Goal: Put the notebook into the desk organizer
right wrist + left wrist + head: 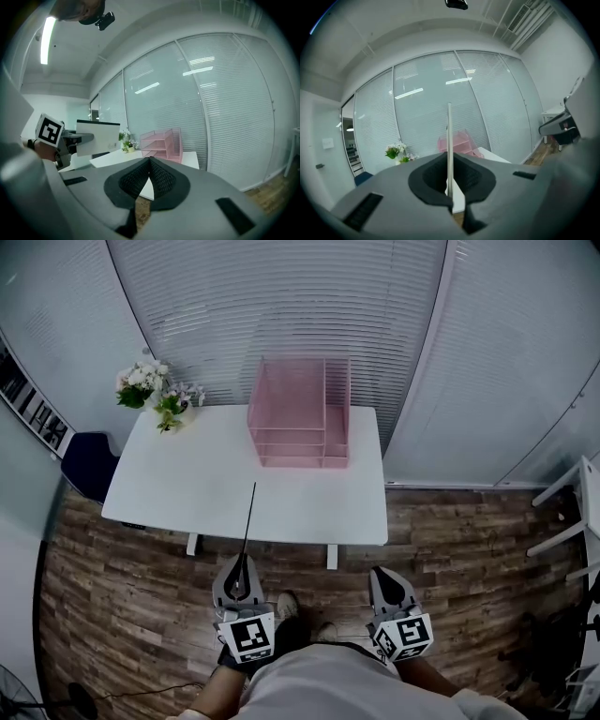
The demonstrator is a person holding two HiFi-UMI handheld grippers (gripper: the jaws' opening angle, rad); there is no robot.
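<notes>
Left gripper (pixel 238 585) clamped on the notebook (pixel 248 526), held on edge, long axis pointing ahead at the pink desk organizer (pixel 300 413) well beyond on the table (pixel 178 488); right gripper (pixel 387 585) jaws together, empty.

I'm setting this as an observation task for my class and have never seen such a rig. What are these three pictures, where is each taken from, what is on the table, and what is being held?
There is no robot here: a person holds a two-jaw tool in each hand. The head view comes from a camera on the person's head, looking down. The other two cameras ride on the grippers and look along their jaws. On the white table stand a pink desk organizer and some flowers. The left gripper has its jaws shut on a thin notebook, seen edge-on. The right gripper is shut and holds nothing.
</notes>
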